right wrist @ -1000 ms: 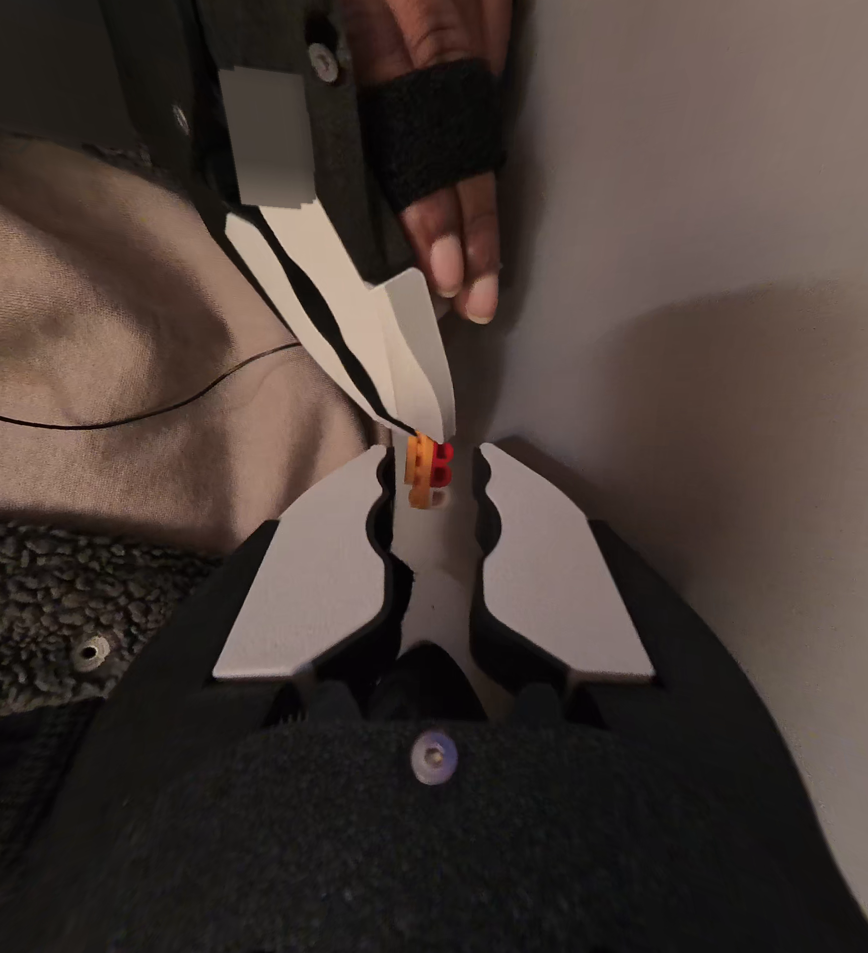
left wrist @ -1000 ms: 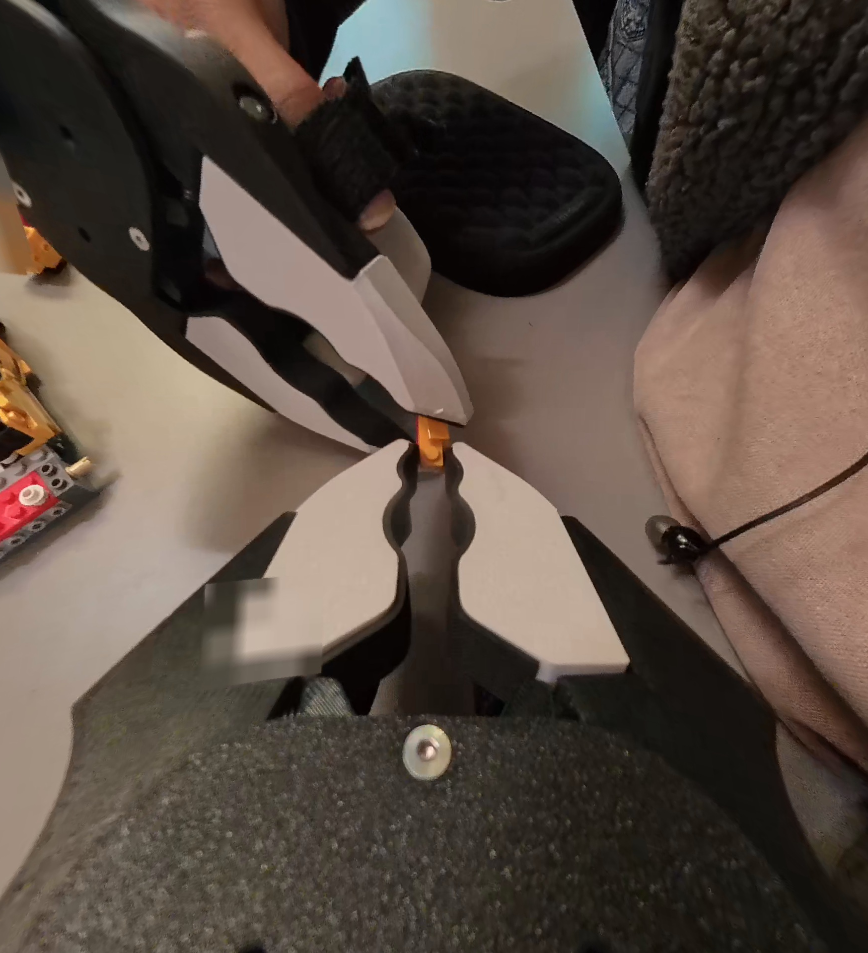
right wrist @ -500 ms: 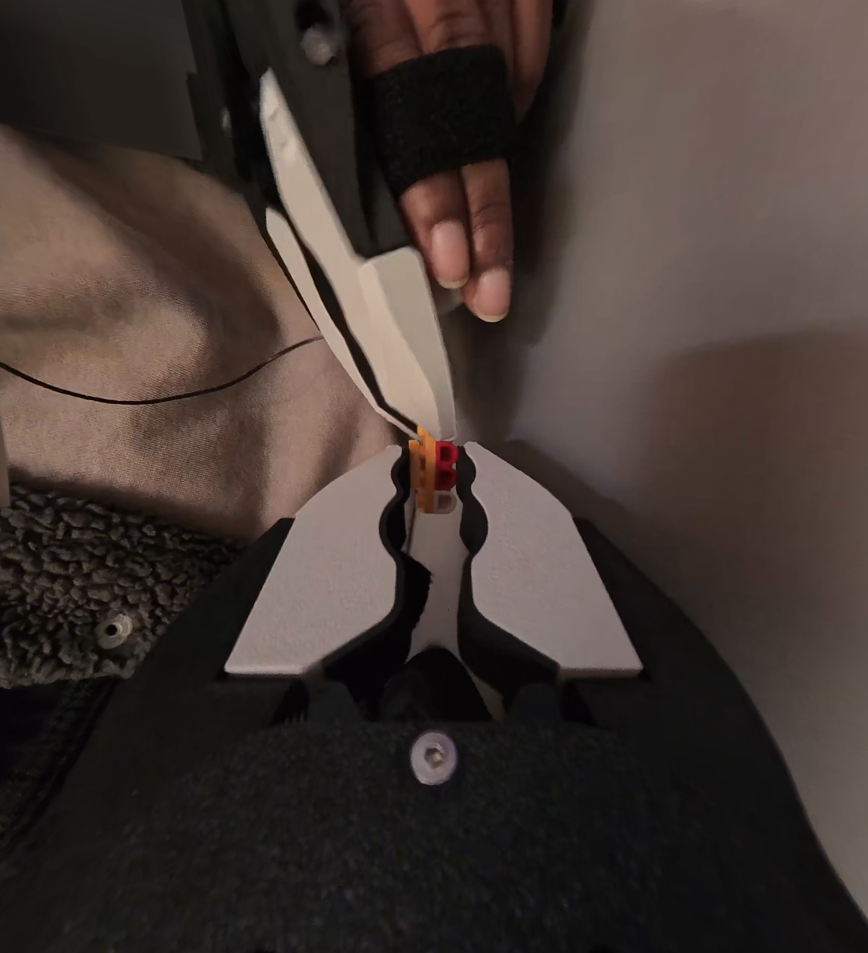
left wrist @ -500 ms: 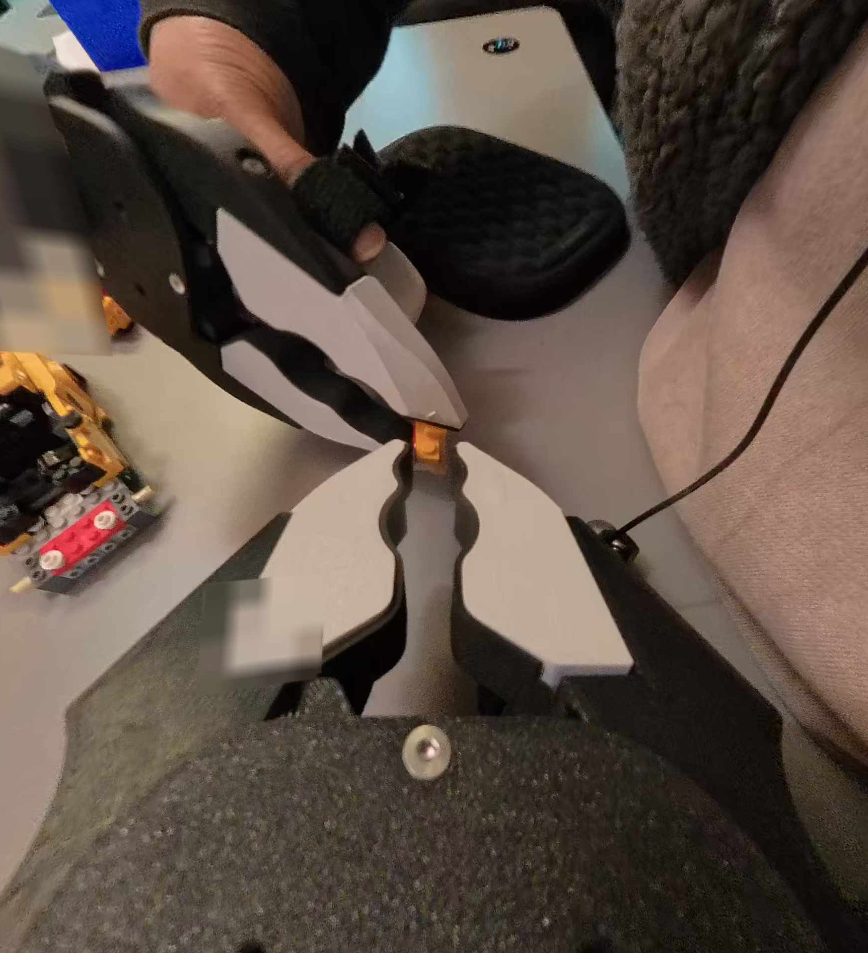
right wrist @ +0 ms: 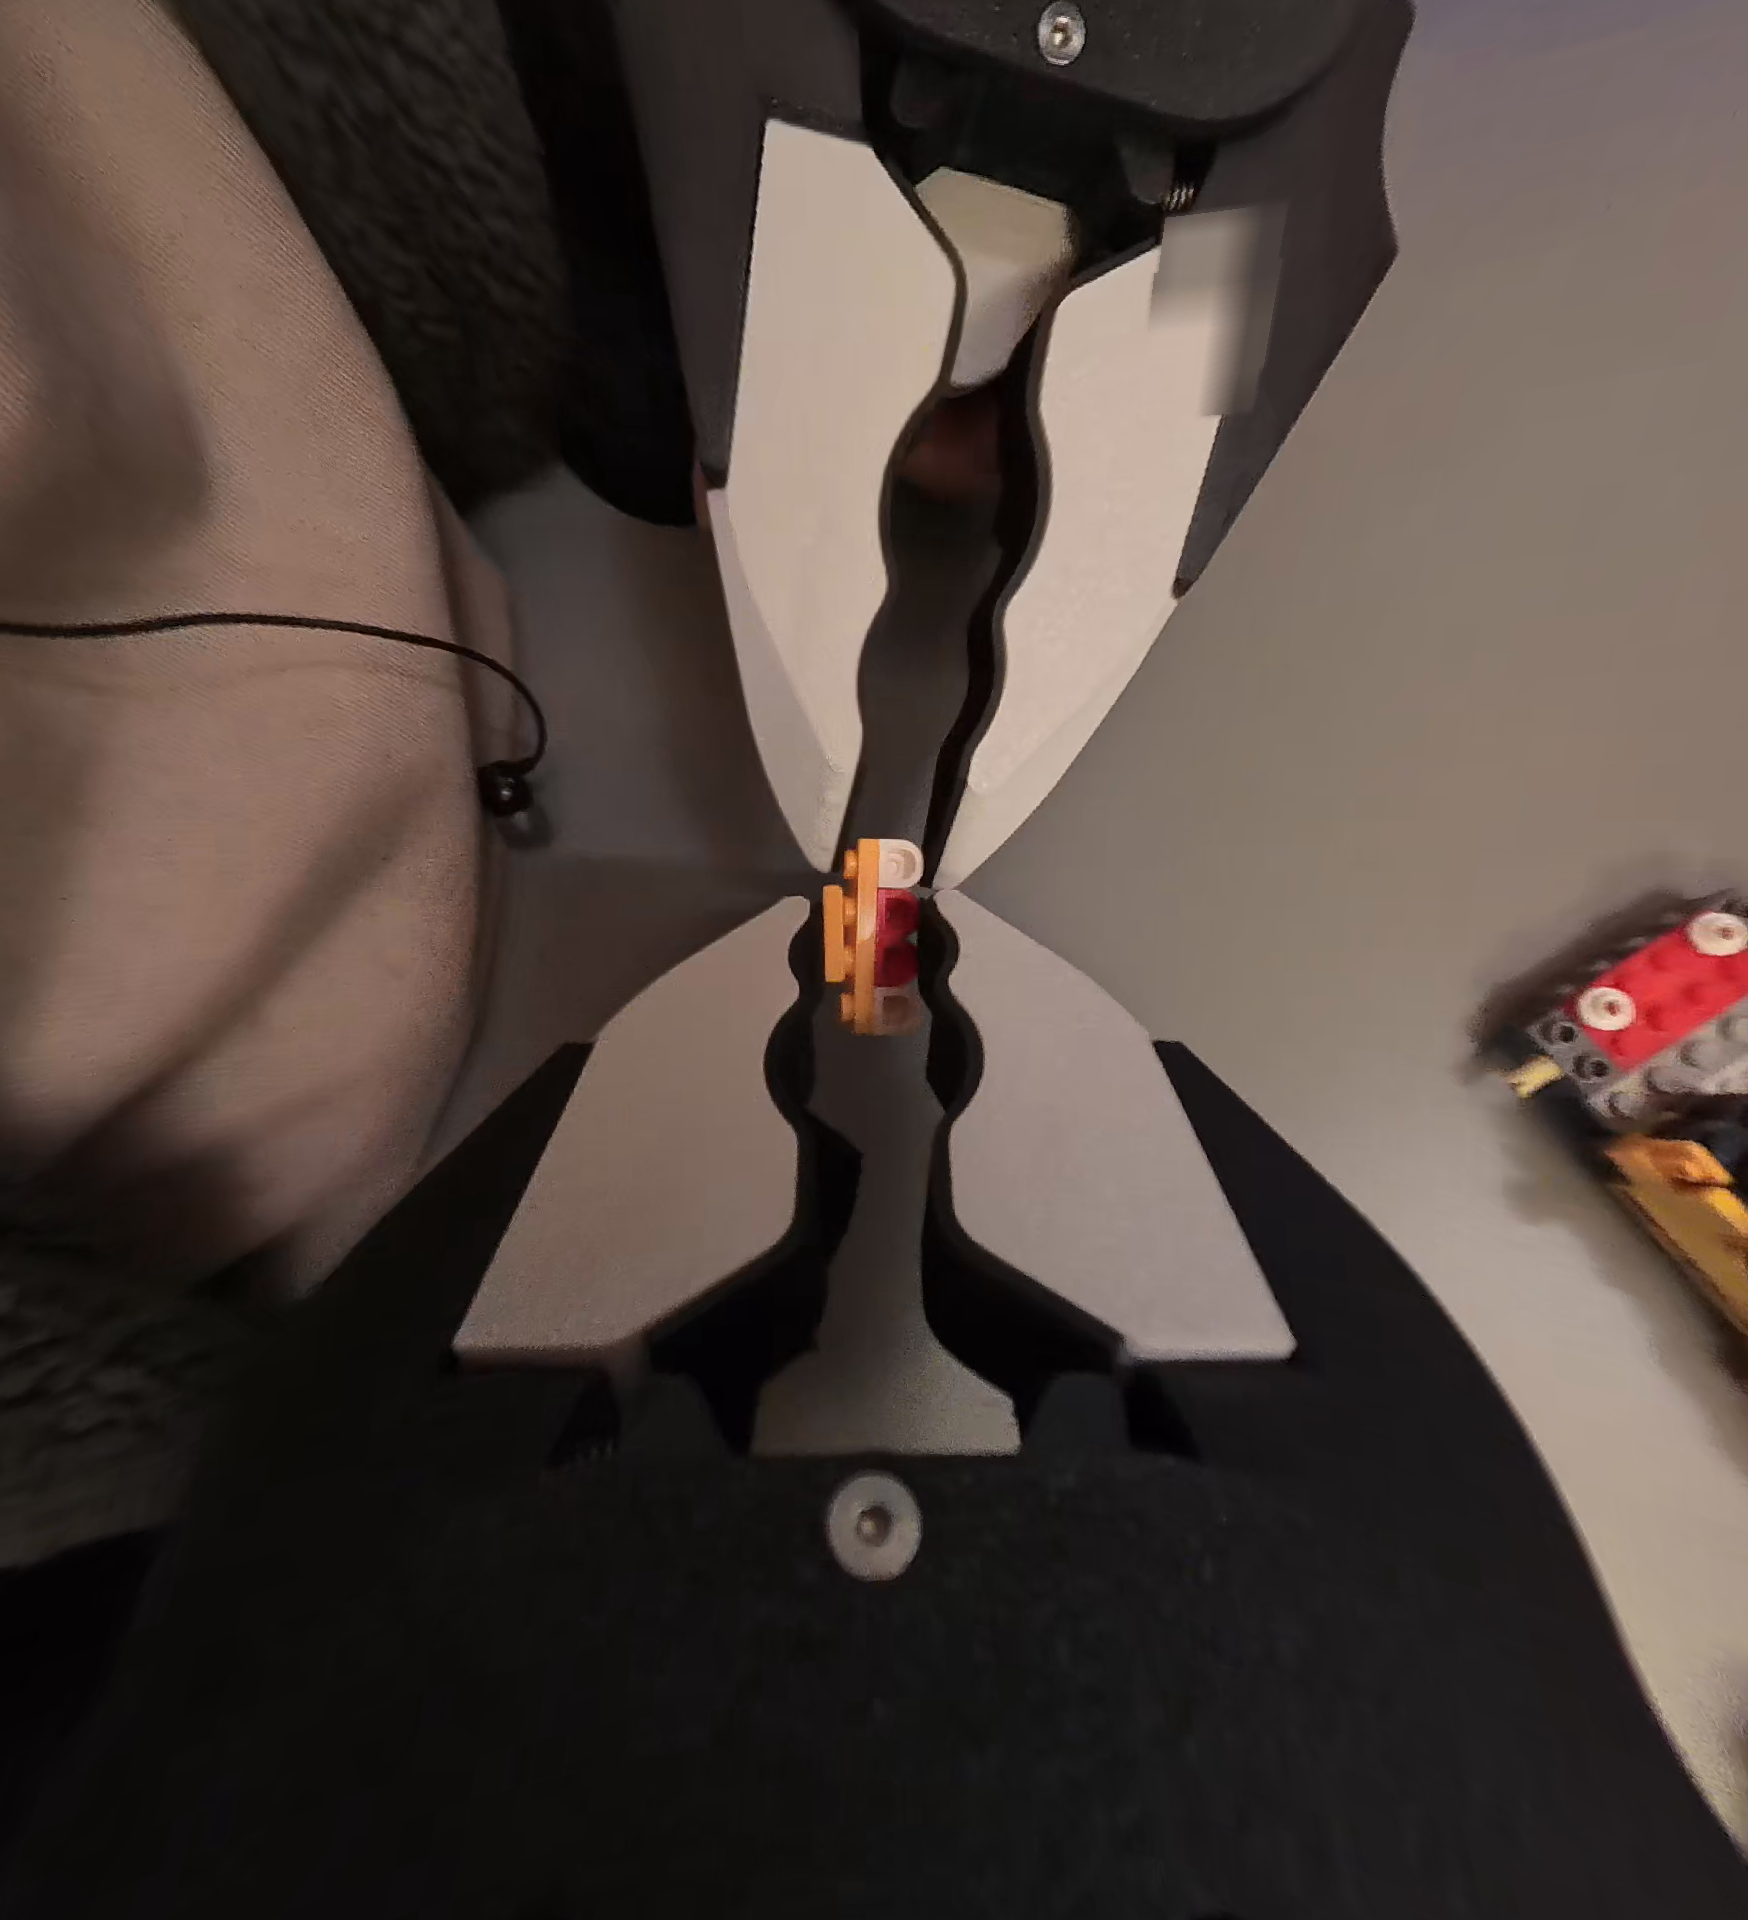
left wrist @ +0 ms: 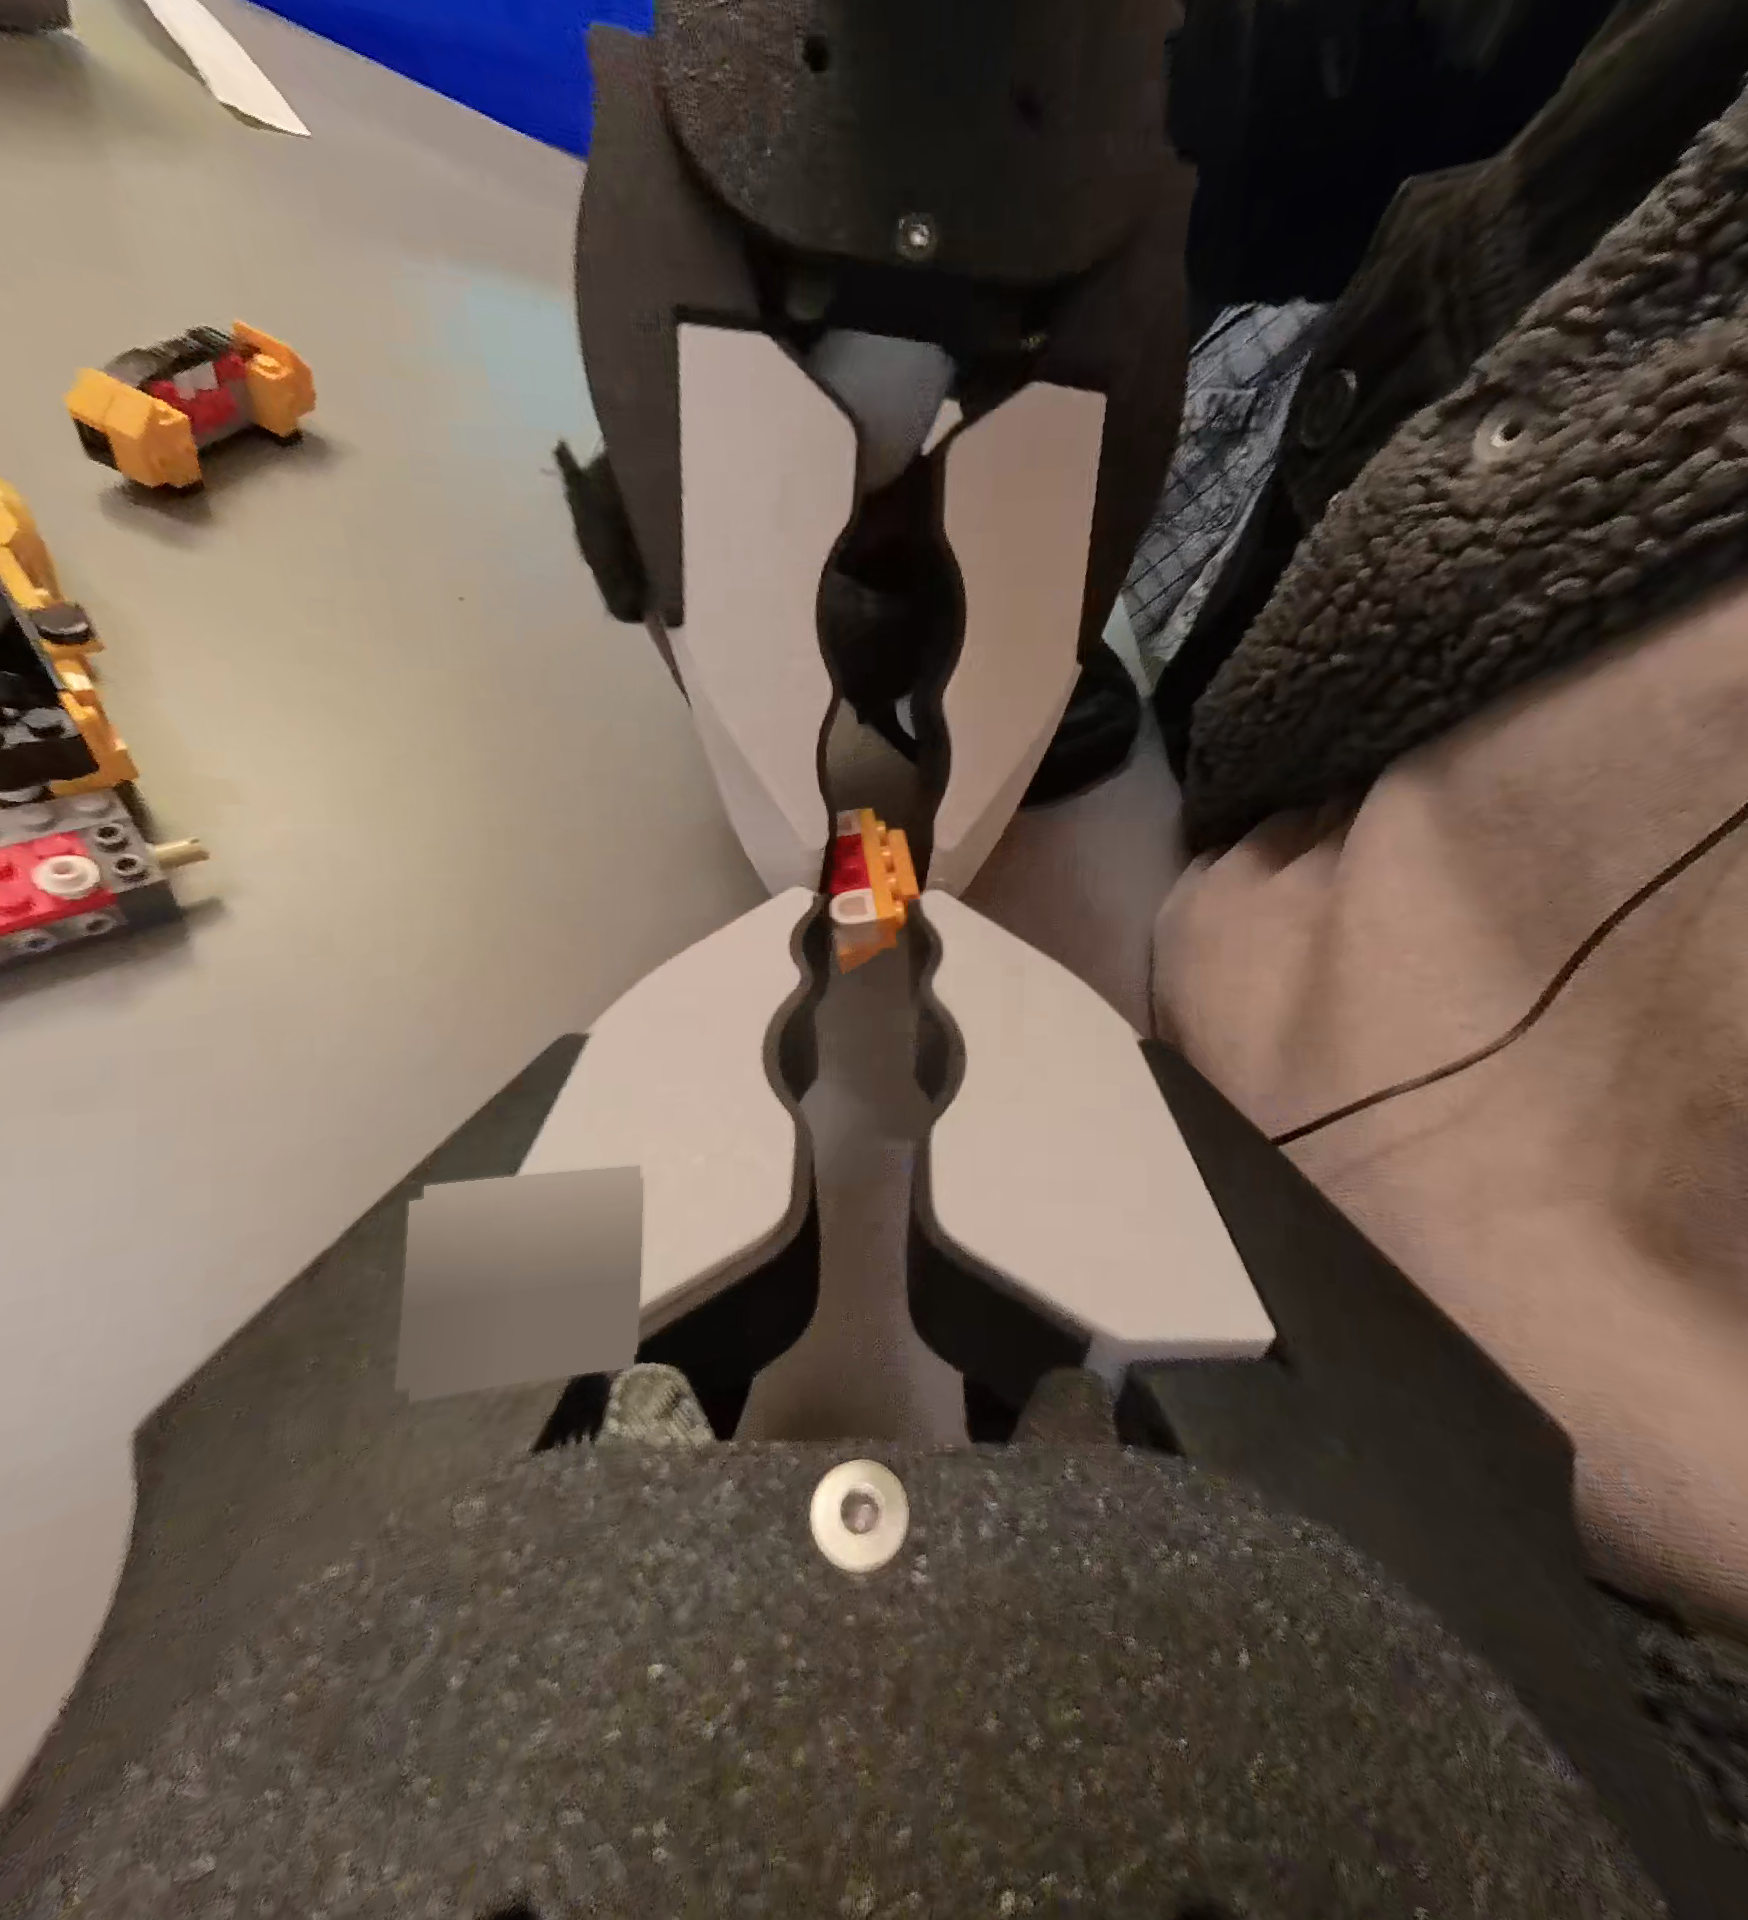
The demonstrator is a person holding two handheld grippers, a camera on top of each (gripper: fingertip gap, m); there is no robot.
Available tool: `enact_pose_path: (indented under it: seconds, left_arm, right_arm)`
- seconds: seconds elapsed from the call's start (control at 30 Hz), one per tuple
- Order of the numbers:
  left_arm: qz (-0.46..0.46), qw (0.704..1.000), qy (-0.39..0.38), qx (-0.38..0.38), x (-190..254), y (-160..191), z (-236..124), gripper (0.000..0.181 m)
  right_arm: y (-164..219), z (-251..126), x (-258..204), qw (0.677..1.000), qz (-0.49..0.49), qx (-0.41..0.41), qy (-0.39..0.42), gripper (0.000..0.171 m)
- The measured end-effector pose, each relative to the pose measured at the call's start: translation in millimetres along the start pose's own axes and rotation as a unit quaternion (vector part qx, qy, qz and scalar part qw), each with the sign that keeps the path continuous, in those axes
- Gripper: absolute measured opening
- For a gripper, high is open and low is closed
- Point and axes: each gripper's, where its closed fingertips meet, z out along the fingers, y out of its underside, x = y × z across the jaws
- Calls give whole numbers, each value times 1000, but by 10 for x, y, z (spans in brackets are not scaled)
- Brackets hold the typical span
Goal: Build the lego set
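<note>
The grey tabletop (left wrist: 350,1039) carries the big yellow and black lego model (left wrist: 8,769) at the far left of the left wrist view, with a small orange and black sub-build (left wrist: 189,405) farther back. No bin or tray shows in either view; the loose parts simply sit on the tabletop.

The left gripper (left wrist: 865,920) and right gripper (right wrist: 875,914) meet tip to tip over the near edge, by the person's beige top (left wrist: 1472,987). Both are nearly closed around one small orange, red and white piece (left wrist: 868,888), though which gripper bears the load is hard to tell at this angle.

To do this step well, I would keep the two grippers in line, press straight along the studs without twisting, and loosen one grip only once the piece is seated.
</note>
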Motion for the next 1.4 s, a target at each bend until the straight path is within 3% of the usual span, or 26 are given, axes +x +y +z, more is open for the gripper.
enact_pose_path:
  seconds: [0.4, 0.7, 1.1, 1.4]
  left_arm:
    - [166, 984, -62, -15, 71, -7, 5, 14]
    - [230, 970, -78, 17, 104, -115, -28, 14]
    - [240, 967, -74, 42, 138, -187, -69, 13]
    - [225, 970, -80, 47, 72, -192, -102, 13]
  right_arm:
    - [-25, -54, -57, 997, -34, 24, 60, 17]
    - [-102, -126, -85, 993, -47, 79, 68, 17]
    - [-179, -166, -70, 976, -123, 104, 149, 15]
    - [-199, -149, 2, 975, -98, 122, 158, 15]
